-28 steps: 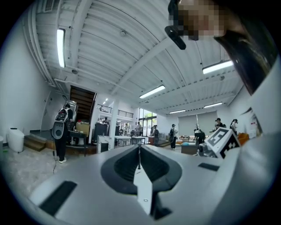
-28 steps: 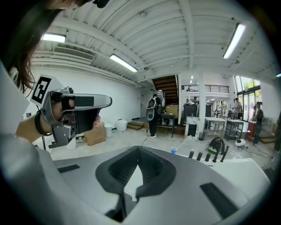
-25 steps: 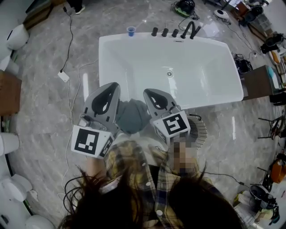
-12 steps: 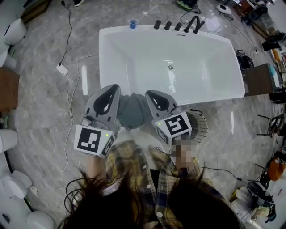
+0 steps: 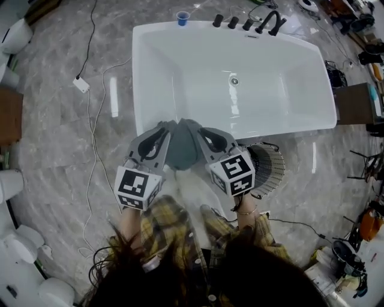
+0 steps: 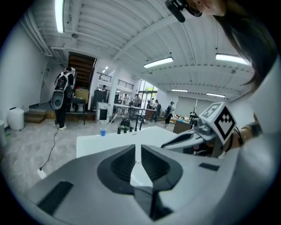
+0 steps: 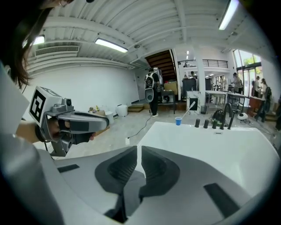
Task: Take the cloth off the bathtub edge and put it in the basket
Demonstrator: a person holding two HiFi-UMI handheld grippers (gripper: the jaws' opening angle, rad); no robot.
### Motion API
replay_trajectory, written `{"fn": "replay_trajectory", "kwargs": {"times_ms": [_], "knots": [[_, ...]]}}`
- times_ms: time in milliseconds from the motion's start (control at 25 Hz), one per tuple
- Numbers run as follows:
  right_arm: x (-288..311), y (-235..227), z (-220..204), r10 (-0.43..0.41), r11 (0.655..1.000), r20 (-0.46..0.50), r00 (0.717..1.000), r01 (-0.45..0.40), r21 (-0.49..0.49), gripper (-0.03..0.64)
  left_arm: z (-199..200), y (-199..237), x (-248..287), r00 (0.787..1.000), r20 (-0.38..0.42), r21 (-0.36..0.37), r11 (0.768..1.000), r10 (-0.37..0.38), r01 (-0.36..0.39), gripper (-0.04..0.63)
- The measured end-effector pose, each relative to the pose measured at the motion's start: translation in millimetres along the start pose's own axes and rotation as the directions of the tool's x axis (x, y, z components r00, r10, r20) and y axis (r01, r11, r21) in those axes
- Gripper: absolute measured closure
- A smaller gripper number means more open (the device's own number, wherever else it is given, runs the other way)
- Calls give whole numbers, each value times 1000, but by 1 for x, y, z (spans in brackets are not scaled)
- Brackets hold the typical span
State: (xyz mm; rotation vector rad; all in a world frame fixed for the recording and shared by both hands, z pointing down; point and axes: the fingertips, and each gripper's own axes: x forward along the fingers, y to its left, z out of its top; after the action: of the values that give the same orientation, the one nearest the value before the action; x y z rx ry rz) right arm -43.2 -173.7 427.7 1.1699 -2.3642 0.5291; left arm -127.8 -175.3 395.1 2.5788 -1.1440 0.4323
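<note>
A grey cloth (image 5: 180, 153) lies bunched on the near edge of the white bathtub (image 5: 234, 72). Both grippers hang over it with their tips nearly meeting above its far end. My left gripper (image 5: 170, 126) is shut with nothing between its jaws. My right gripper (image 5: 189, 124) is likewise shut and empty. A round wire basket (image 5: 269, 169) stands on the floor just right of the right gripper, partly hidden by it. The left gripper view shows the left gripper (image 6: 136, 147) shut, with the tub beyond. In the right gripper view the right gripper (image 7: 137, 149) is shut; the cloth shows in neither.
A blue cup (image 5: 183, 18) and black tap fittings (image 5: 246, 24) sit on the tub's far rim. A white cable (image 5: 90, 126) and its plug lie on the marble floor at left. A dark cabinet (image 5: 355, 103) stands right of the tub.
Both grippers have dropped toward the tub edge and their tips have drawn together over the cloth. Neither gripper has opened.
</note>
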Motion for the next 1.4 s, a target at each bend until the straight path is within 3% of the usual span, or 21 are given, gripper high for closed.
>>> {"fn": "replay_trajectory", "kwargs": {"times_ms": [320,480,600,680,840,960,1120,1240,1400], "knots": [[41,-12,-63,21,996,-60,998,-16,87,593,-92,3,34,981,-186,-2,998,-56,57,575],[61,-15,-98,54,991,-104,993,-40,129,498,-136,3,46,959,-270,-24,997,-81,77,574],[74,-17,-131,75,986,-161,984,-49,158,452,-174,3,51,932,-345,-79,993,-109,87,560],[81,-17,-154,91,982,-200,976,-55,181,421,-199,3,53,914,-384,-142,986,-135,86,452],[92,-9,-193,152,976,-272,950,-101,193,373,-235,3,55,888,-435,-185,980,-148,73,389],[101,-6,-215,187,975,-317,930,-136,176,312,-261,3,59,855,-493,-167,982,-160,88,322],[112,-10,-233,178,980,-368,913,-132,146,289,-292,6,66,791,-592,-90,988,-155,126,268],[120,-13,-243,185,982,-405,895,-156,105,276,-307,10,75,762,-632,-36,988,-140,151,250],[126,-11,-261,186,978,-473,861,-208,6,272,-320,10,84,727,-670,-17,982,-149,186,239]]}}
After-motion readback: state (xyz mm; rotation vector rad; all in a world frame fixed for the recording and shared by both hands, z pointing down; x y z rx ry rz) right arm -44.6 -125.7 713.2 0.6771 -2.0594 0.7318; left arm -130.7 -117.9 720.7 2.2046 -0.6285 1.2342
